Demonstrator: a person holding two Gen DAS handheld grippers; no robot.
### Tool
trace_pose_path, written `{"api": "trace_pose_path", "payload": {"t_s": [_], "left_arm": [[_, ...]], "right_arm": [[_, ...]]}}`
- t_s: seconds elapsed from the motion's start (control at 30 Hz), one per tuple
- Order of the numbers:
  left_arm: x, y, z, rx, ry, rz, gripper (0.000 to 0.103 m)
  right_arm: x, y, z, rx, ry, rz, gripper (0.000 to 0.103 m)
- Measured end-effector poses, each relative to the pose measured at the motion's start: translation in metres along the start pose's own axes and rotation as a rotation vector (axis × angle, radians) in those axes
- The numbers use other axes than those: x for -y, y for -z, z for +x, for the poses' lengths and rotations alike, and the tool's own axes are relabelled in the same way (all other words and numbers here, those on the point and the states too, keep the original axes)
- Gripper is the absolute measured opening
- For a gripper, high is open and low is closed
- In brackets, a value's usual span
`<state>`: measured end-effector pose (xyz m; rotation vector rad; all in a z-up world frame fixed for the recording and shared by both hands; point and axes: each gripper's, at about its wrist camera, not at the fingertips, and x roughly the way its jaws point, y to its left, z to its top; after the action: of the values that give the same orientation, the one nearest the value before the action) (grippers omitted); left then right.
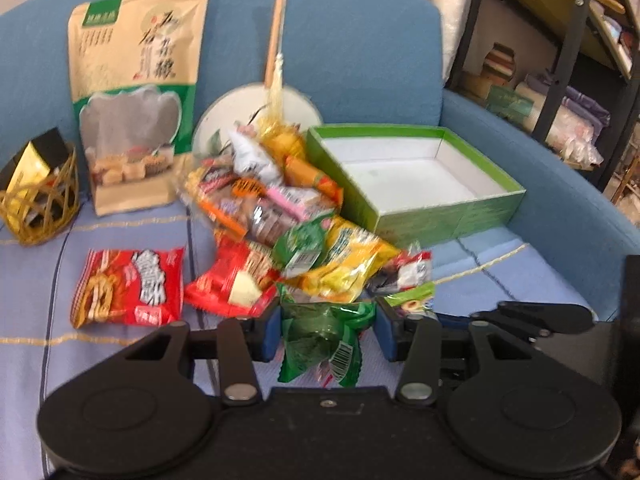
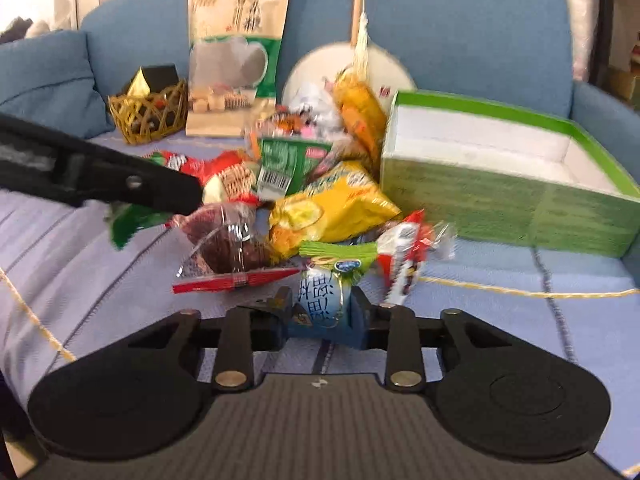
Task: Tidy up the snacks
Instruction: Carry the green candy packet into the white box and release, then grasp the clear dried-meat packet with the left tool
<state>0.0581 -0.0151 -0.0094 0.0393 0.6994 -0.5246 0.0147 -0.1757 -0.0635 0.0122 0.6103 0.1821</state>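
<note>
A heap of small snack packets (image 1: 280, 208) lies on a blue sofa seat, left of an open green box (image 1: 416, 176) with a white inside. My left gripper (image 1: 326, 330) has its jaws around a green wrapped snack (image 1: 320, 340) at the near edge of the heap. My right gripper (image 2: 322, 314) is shut on a blue-and-white packet with a green top (image 2: 328, 296). The heap (image 2: 320, 184) and the green box (image 2: 508, 184) also show in the right wrist view. The left gripper's black body (image 2: 100, 172) crosses the left side there.
A tall tan snack bag (image 1: 136, 92) leans on the backrest. A gold woven basket (image 1: 40, 200) stands at far left. A round fan with a wooden handle (image 1: 256, 116) leans behind the heap. A red packet (image 1: 128, 288) lies apart. Shelves (image 1: 560, 40) stand at right.
</note>
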Motion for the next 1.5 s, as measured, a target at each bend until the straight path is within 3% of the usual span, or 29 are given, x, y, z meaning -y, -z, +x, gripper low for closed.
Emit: {"api": "trace_pose_path", "payload": {"t_s": [0.2,0.4,0.6,1.0,1.1,1.13,1.17,1.2,1.23,1.5], "left_arm": [[0.017,-0.022,-0.003,0.091,0.027,0.046,0.066],[0.032,-0.050,0.008,0.170,0.032,0.096,0.066],[0.040,-0.077,0.047,0.211,0.027,0.120,0.065],[0.048,-0.101,0.131,0.189,0.037,0.102,0.067],[0.048,-0.099,0.142,0.203,0.023,0.096,0.089],[0.047,-0.099,0.144,0.204,0.017,0.086,0.103],[0.046,-0.099,0.146,0.203,0.012,0.074,0.103],[0.045,-0.099,0.147,0.207,0.005,0.060,0.103],[0.044,-0.098,0.147,0.213,0.000,0.052,0.103],[0.035,-0.092,0.116,0.173,-0.037,0.032,0.103]], "right_arm": [[0.014,-0.027,-0.030,0.140,0.047,-0.009,0.053],[0.046,-0.052,-0.024,0.221,0.139,0.028,0.053],[0.083,-0.059,0.004,0.244,0.230,0.087,0.054],[0.122,-0.059,0.045,0.226,0.258,0.129,0.054],[0.123,-0.055,0.051,0.216,0.281,0.097,0.060],[0.122,-0.053,0.053,0.217,0.291,0.083,0.063],[0.121,-0.052,0.055,0.215,0.302,0.068,0.067],[0.121,-0.051,0.056,0.214,0.311,0.060,0.080],[0.121,-0.051,0.057,0.216,0.314,0.061,0.100],[0.108,-0.053,0.026,0.238,0.276,0.094,0.103]]}}
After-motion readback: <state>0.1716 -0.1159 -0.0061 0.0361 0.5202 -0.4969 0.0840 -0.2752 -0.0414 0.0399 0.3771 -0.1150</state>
